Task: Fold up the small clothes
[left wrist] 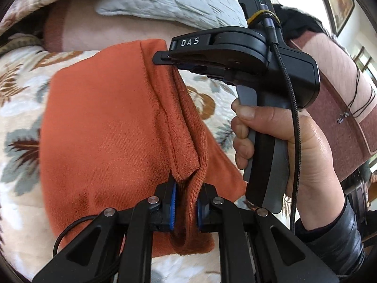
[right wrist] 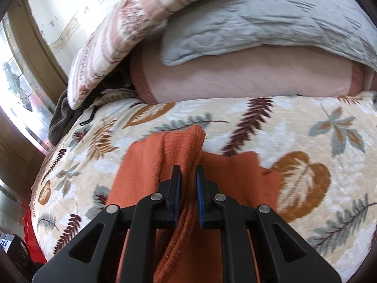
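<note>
The lower hem of the rust-orange knitted garment (left wrist: 106, 122) is cut off behind the black linkage of the left gripper (left wrist: 186, 202), so what kind of clothing it is cannot be made out. The left wrist picture is smeared along its left edge. The left gripper's blue pads (left wrist: 173, 208) are pressed nearly together, pinching a bunched fold of the orange cloth. From that pinch a raised ridge of fabric runs ahead to the right gripper (left wrist: 162, 59), whose narrow tips are clamped on the far end of the same edge; a person's hand (left wrist: 278, 141) grips its grey handle. In the right wrist view that gripper's (right wrist: 188, 176) jaws likewise sit almost closed on a thick fold. The rest of the garment lies spread beneath both grippers on a cream blanket with leaf prints (right wrist: 259, 122). Beyond lie a pink pillow (right wrist: 235, 80) and a grey quilted pillow (right wrist: 259, 30).
</note>
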Available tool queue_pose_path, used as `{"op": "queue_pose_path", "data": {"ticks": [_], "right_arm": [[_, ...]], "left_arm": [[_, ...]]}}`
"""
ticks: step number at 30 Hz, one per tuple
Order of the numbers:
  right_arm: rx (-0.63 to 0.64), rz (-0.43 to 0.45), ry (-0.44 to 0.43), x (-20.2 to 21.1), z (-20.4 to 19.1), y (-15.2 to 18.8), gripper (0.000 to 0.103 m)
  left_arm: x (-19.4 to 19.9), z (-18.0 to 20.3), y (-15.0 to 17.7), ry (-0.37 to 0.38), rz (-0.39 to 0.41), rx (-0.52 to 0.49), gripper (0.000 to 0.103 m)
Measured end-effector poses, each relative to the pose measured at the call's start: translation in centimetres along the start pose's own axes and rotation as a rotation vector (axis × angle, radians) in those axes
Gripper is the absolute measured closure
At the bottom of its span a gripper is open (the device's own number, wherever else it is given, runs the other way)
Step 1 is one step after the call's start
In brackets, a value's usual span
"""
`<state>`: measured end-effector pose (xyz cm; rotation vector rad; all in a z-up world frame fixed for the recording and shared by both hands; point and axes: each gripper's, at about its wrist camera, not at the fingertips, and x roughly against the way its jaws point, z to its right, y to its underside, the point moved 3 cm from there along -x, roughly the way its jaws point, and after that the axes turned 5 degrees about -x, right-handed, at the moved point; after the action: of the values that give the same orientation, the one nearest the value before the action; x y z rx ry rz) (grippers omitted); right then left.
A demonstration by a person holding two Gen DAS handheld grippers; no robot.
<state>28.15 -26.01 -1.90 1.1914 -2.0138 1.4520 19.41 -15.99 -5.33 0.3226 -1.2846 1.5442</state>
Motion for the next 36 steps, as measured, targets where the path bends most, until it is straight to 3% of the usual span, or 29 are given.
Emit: {"op": "queue_pose_path", "data": {"ticks": [7,13,24,27,29,36], "right_arm": [[-0.08,0.001,-0.002,-0.2,5.6,0.6,0.089],[-0.118,0.005,-0.036,-0.9,7.6,0.7,0.089],[-0.165,-0.035,-0.02,-3.2,10.9,2.0,0.089],[-0.188,-0.023,-0.006,-2.9,11.5,2.1,0.084],[-0.198,-0.012,0.003,-2.2,11.7,2.1,0.079],[-0.205,-0.006,-0.005,3.0,11.4,3.8,0.075]], "left_arm": [[-5.0,1.8,-1.5,0.02,-0.043,-0.03,0.092],[-8.4,2.4,-2.7,-0.002,-0.069,-0.048,0.092],[-12.7,4.9,-2.1,-0.038,-0.117,-0.1,0.089],[-12.0,6.1,-1.9,-0.021,-0.098,-0.134,0.074],[-11.2,7.2,-2.1,-0.011,-0.078,-0.158,0.057],[-6.7,5.7,-0.5,-0.089,-0.024,-0.233,0.047]]}}
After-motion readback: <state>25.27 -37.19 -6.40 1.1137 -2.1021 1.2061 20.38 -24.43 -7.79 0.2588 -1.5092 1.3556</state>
